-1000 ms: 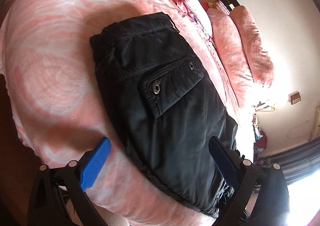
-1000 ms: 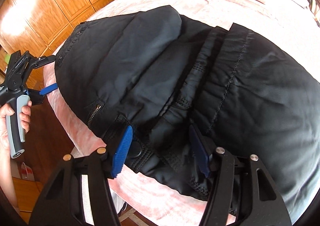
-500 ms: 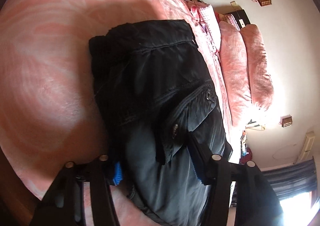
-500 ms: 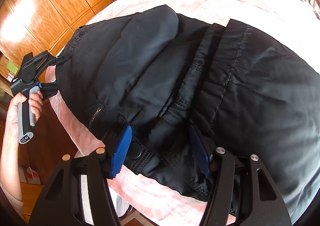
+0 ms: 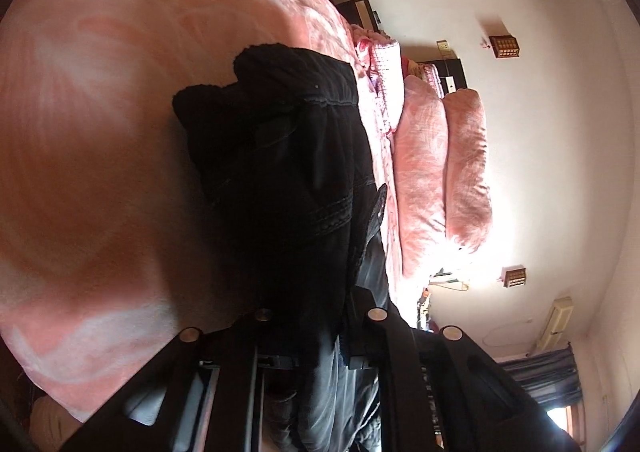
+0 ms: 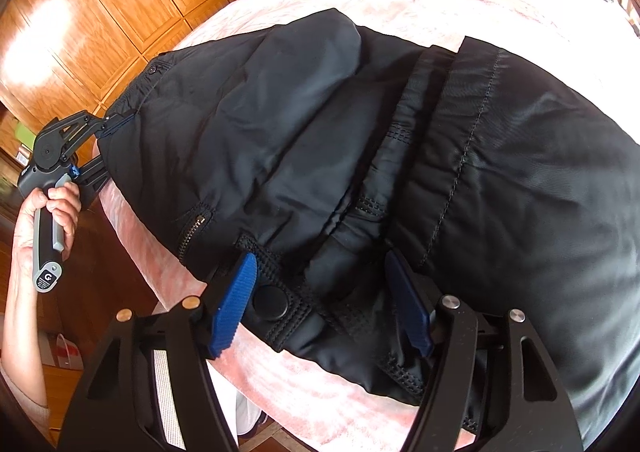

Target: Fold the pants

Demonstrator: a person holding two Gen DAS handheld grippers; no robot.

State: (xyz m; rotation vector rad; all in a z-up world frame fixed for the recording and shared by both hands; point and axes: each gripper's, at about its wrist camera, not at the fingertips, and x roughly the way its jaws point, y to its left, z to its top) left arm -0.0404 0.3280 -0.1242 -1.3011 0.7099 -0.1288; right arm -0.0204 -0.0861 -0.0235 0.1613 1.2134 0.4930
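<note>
Black padded pants (image 6: 360,155) lying on the pink bed (image 6: 320,384) | soft, slick, bulky, so grab seams | left hand-held gripper (image 5: 316,336) pinched on one end | right hand-held gripper (image 6: 320,304) wide around the waistband, not gripping
</note>
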